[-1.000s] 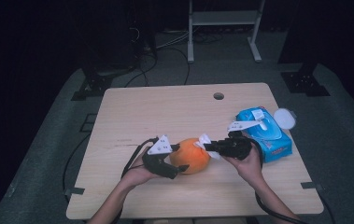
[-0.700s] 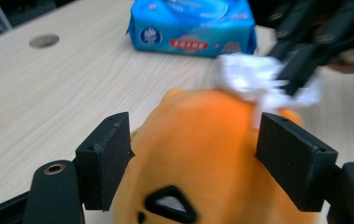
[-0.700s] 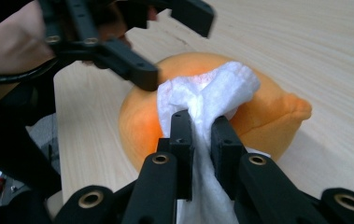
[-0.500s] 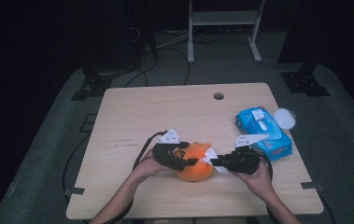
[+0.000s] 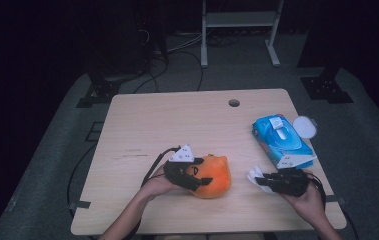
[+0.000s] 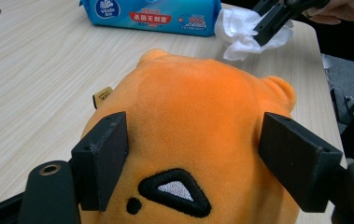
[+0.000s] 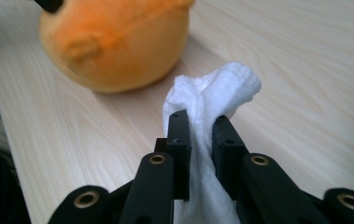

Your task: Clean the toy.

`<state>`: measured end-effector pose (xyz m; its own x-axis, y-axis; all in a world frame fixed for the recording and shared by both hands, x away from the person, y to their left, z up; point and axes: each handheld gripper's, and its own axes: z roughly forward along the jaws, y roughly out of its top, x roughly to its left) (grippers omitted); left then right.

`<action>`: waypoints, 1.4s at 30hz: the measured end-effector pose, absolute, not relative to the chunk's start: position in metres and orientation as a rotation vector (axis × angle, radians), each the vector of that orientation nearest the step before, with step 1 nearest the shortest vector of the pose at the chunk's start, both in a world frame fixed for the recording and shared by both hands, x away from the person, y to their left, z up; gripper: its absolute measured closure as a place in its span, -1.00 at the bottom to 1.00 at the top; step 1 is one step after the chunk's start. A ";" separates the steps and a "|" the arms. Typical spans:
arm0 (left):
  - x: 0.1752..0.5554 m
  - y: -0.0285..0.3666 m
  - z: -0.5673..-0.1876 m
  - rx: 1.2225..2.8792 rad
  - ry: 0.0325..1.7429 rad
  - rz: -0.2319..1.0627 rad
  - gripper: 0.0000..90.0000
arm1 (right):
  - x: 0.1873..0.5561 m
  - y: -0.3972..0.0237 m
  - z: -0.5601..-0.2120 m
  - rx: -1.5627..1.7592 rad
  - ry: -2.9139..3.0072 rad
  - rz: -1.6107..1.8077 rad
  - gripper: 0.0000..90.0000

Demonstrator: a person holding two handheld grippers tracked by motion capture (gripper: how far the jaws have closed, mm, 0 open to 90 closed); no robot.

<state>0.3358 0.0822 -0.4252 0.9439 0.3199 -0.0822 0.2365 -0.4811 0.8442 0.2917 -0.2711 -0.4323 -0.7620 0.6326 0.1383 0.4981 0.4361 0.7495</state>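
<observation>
An orange plush toy point(image 5: 212, 176) with a stitched black face sits on the wooden table point(image 5: 177, 120) near its front edge. My left gripper point(image 5: 193, 172) grips it from the left. In the left gripper view the jaws press on both sides of the plush toy point(image 6: 198, 107). To the right of the toy, my right gripper point(image 5: 267, 180) is shut on a crumpled white wipe point(image 5: 255, 176), held just above the table. In the right gripper view the wipe point(image 7: 216, 88) bulges out past the closed jaws, with the plush toy point(image 7: 118, 42) behind it.
A blue pack of wipes point(image 5: 281, 139) lies at the right side of the table, with a round white lid point(image 5: 305, 126) beside it. A cable hole point(image 5: 234, 103) sits near the far edge. Cables and a stand's legs are on the dark floor beyond.
My right gripper, with the wipe in it, has pulled away from the plush toy to the right. The left gripper stays on the toy, which has shifted slightly.
</observation>
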 end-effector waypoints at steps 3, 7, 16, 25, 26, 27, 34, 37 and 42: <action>0.336 0.082 -0.424 2.101 0.389 0.109 -0.48 | 0.290 -0.275 -0.436 1.005 2.517 1.178 0.73; 0.335 0.080 -0.423 2.110 0.384 0.114 -0.51 | 0.290 -0.289 -0.444 1.053 2.497 1.137 0.59; 0.335 0.080 -0.423 2.117 0.372 0.115 -0.55 | 0.289 -0.299 -0.443 1.077 2.476 1.173 0.33; 0.338 0.078 -0.415 2.135 0.356 0.152 -0.70 | 0.288 -0.295 -0.436 1.054 2.451 1.199 0.23; 0.339 0.077 -0.413 2.138 0.349 0.154 -0.71 | 0.287 -0.295 -0.433 1.038 2.446 1.200 0.21; 0.339 0.077 -0.413 2.138 0.349 0.154 -0.72 | 0.287 -0.295 -0.433 1.038 2.446 1.200 0.21; 0.342 0.073 -0.409 2.137 0.330 0.158 -0.75 | 0.282 -0.290 -0.420 0.989 2.427 1.279 0.13; 0.345 0.071 -0.411 2.144 0.331 0.158 -0.77 | 0.283 -0.286 -0.419 0.974 2.438 1.293 0.11; 0.352 0.069 -0.429 2.175 0.364 0.148 -0.78 | 0.283 -0.277 -0.423 0.953 2.459 1.314 0.10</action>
<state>0.3521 0.0688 -0.4294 0.9495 0.3126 -0.0272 0.2053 -0.5537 0.8070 0.2831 -0.2769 -0.4232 -0.7738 0.6212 0.1237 0.4482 0.3990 0.8000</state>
